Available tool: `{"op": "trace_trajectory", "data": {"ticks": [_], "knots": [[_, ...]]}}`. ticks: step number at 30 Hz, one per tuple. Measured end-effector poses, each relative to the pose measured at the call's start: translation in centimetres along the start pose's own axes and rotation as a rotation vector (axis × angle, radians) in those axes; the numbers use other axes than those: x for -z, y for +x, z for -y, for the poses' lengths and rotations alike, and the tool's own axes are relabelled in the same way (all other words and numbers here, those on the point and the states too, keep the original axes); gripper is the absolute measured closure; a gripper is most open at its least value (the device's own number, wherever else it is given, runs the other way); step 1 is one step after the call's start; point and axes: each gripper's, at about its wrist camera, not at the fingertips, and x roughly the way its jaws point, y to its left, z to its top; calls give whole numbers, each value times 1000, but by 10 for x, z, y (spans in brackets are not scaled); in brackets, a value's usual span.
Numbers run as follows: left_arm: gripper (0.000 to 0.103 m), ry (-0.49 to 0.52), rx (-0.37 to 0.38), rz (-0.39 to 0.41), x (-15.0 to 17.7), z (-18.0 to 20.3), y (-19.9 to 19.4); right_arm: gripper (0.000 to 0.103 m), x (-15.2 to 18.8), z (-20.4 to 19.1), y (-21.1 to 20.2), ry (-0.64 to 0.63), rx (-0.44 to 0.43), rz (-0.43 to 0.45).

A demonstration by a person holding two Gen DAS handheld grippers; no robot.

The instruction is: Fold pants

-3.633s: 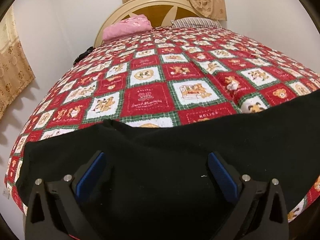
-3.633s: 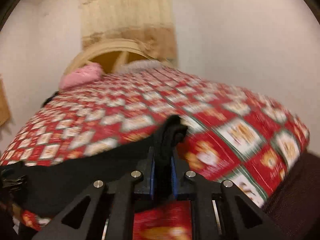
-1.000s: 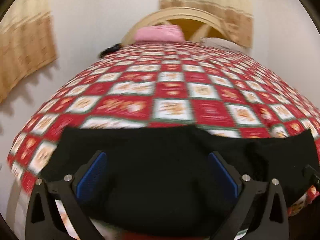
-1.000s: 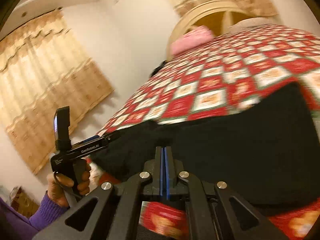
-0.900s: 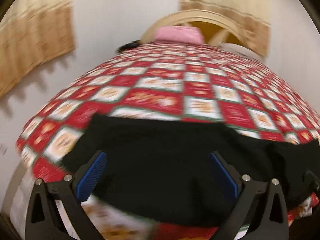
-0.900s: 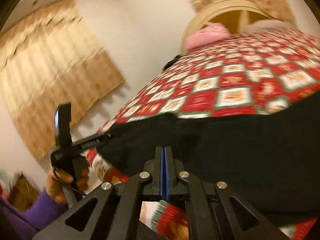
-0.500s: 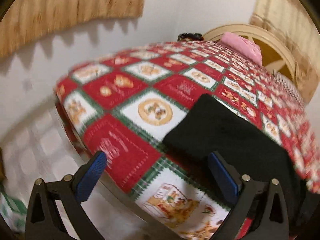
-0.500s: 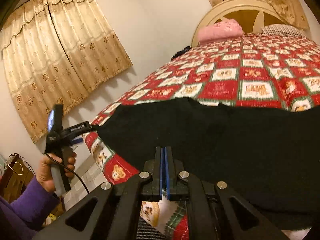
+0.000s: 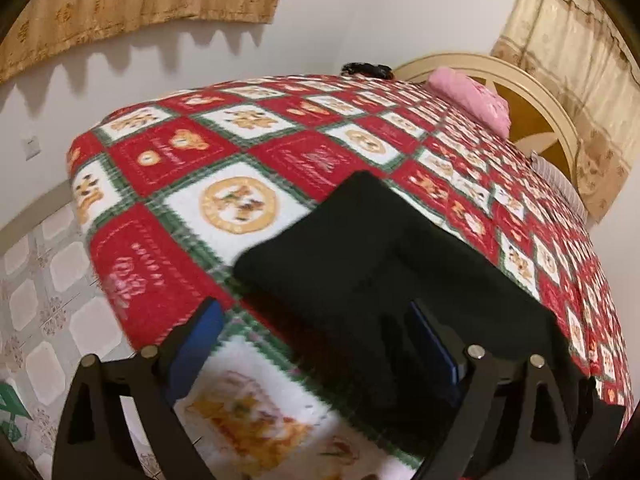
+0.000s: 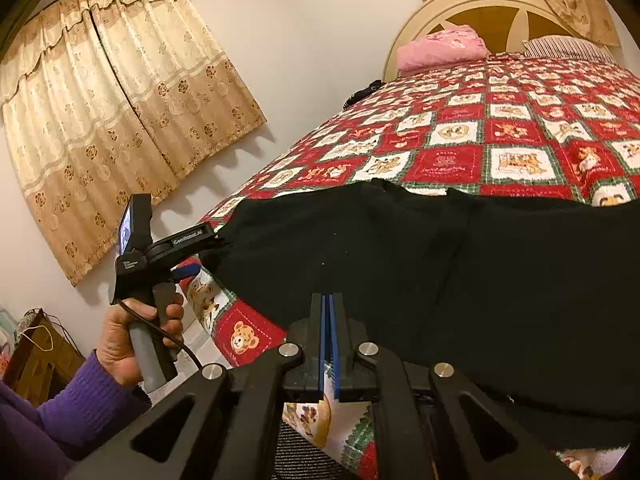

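Black pants (image 9: 380,264) lie folded lengthwise along the near edge of a red, white and green checked blanket (image 9: 180,152). My left gripper (image 9: 320,332) points down at their left end. Its jaws are closing, with the pants' corner between the blue pads (image 9: 200,332), which do not press on it. In the right wrist view, the left gripper (image 10: 206,252) sits at that end of the pants (image 10: 440,264), held by a hand in a purple sleeve (image 10: 80,404). My right gripper (image 10: 329,300) is shut over the pants' near edge; no cloth shows between its pads.
A pink pillow (image 10: 440,46) and a striped pillow (image 10: 568,46) rest against the cream headboard (image 10: 500,4). Beige curtains (image 10: 120,120) hang on the left wall. Tiled floor (image 9: 40,280) lies below the bed's corner. A small dark object (image 9: 366,69) sits at the bed's far edge.
My left gripper swung from the middle of the pants to their left end, rolling and dropping closer, and its jaws narrowed slightly. The right gripper stayed shut and shifted a little.
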Motion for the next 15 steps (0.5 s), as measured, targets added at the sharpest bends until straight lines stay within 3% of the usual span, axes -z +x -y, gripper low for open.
{"op": "trace_trajectory", "data": {"ticks": [2, 5, 7, 9, 12, 15], "knots": [[30, 32, 42, -6, -1, 11, 2, 100, 0, 2, -1, 9, -1, 4], [53, 70, 23, 17, -2, 18, 8, 101, -1, 4, -4, 18, 2, 18], [74, 49, 4, 33, -3, 13, 9, 100, -2, 6, -7, 26, 5, 26], [84, 48, 42, 32, -4, 11, 7, 100, -2, 10, -11, 35, 14, 37], [86, 83, 60, 61, -6, 18, -6, 100, -4, 22, -19, 79, 42, 67], [86, 196, 84, 166, -6, 45, -33, 100, -7, 40, -31, 147, 70, 113]]}}
